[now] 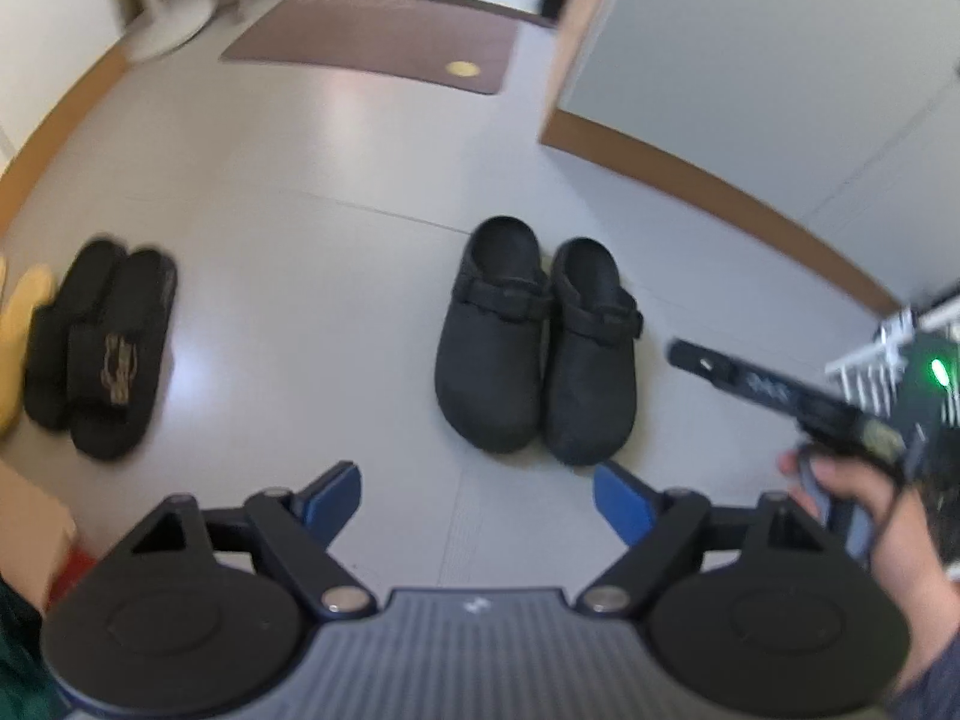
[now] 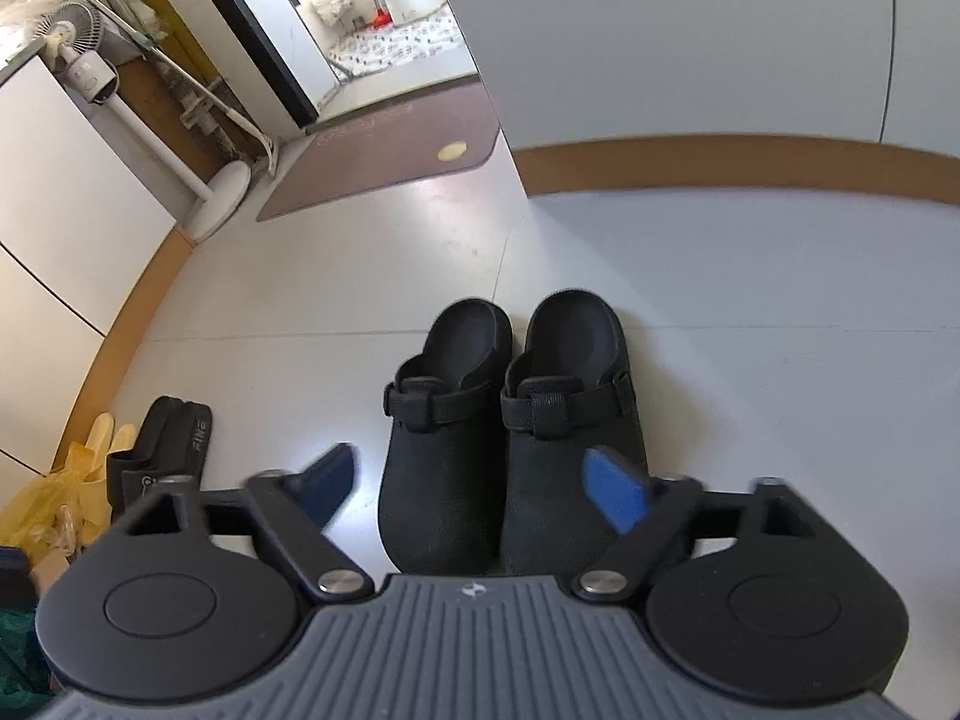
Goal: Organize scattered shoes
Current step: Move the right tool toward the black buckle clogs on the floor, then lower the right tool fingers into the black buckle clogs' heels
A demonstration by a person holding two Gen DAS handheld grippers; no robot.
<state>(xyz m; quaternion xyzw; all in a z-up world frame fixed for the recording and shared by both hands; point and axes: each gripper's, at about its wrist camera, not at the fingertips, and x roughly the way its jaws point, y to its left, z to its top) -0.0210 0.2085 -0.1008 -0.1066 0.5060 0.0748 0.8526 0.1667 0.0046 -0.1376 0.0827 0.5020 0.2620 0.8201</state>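
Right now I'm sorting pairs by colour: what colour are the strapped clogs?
Black all over, straps included: clogs, clearest in the right wrist view.

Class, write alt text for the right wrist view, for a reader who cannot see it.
A pair of black clogs stands side by side on a pale floor, toes toward the camera, just beyond the open right gripper, whose blue-padded fingers hold nothing. Black slides lie at the left, and a brown mat lies farther back.

Black linkage grippers (image 1: 477, 495) with blue padded fingers (image 1: 624, 501), silver pivot screws, ribbed grey housings; grey-blue sleeve (image 1: 924, 684) on the right arm.
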